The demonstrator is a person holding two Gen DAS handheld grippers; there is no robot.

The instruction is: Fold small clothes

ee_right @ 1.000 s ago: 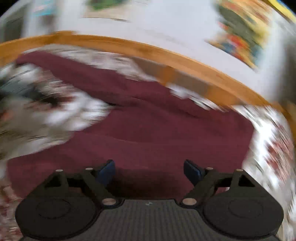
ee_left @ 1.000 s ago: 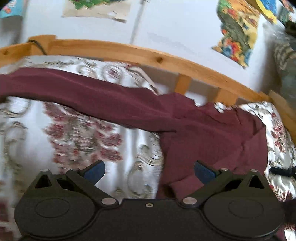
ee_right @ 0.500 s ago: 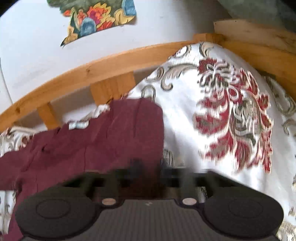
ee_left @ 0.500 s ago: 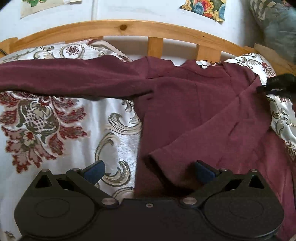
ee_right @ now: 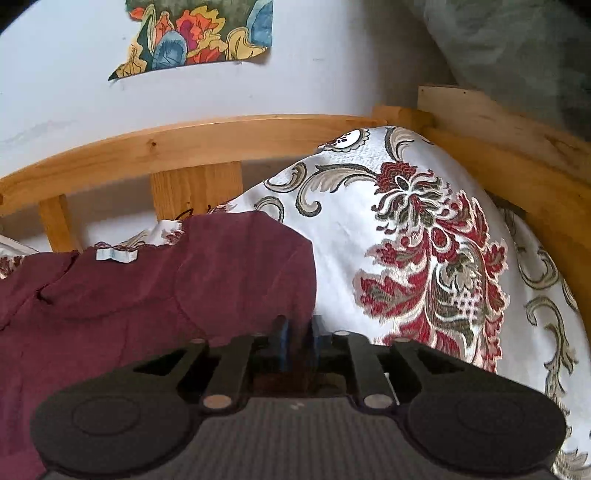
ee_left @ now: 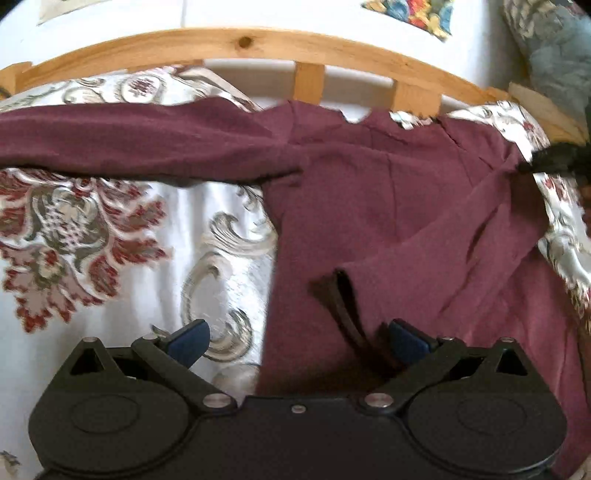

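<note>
A maroon long-sleeved shirt lies on the patterned bedspread. One sleeve stretches out to the left. The other sleeve is folded across the body, its cuff just ahead of my left gripper. That gripper is open and straddles the shirt's left edge. My right gripper sits at the shirt's right shoulder edge. Its jaws are opening, narrowly parted, with the cloth edge between them. From the left wrist the right gripper shows as a dark shape at that shoulder.
A wooden bed rail with slats runs along the far side, with a white wall and torn colourful paper behind it. A grey-blue cushion sits past the right corner. Bare bedspread lies to the right of the shirt.
My right gripper swung right from over the shirt's body to its shoulder edge, closed there, then parted slightly. My left gripper sank closer to the shirt and stayed open.
</note>
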